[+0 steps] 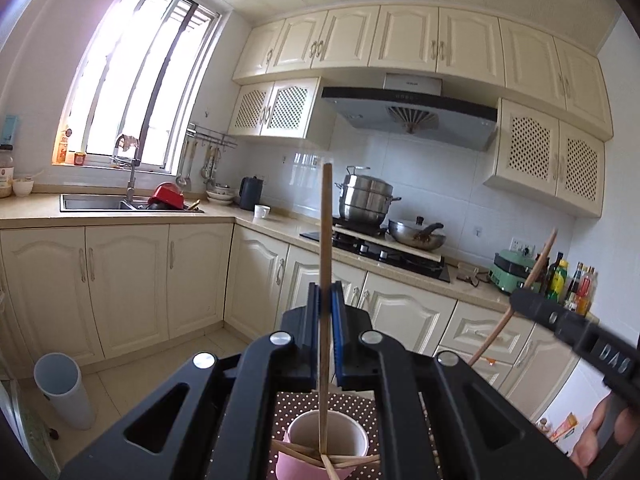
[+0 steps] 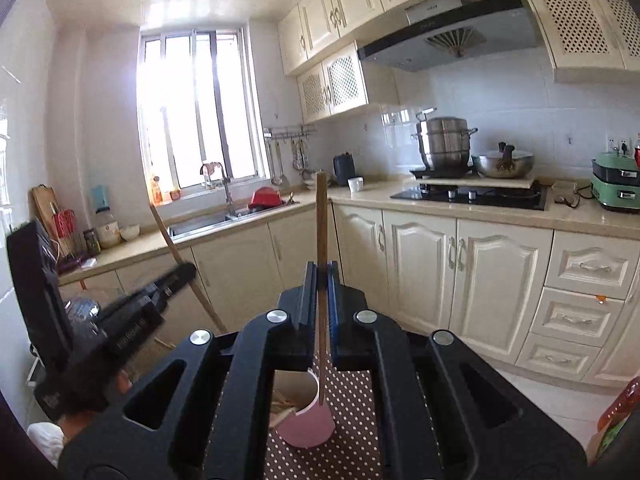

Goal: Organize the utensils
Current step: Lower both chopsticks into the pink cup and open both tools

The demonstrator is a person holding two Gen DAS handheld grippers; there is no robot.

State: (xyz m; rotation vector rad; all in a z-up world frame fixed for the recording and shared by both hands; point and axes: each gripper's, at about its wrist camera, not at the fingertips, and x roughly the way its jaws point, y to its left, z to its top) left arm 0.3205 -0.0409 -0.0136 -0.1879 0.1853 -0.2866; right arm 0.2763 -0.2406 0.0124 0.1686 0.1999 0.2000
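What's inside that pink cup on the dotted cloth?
Wooden chopsticks lie crossed at the mouth of the pink cup. The chopstick clamped in the left hand-held gripper points down into it. The cup's bottom is hidden by its wall and the gripper bodies.

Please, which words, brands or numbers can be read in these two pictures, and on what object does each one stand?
"DAS", maybe part of a longer word: raised letters on the body of the right hand-held gripper.
On the left hand-held gripper: raised letters, blurred, unreadable.
On the range hood: brand label too small to read.
On the sauce bottles: labels too small to read.
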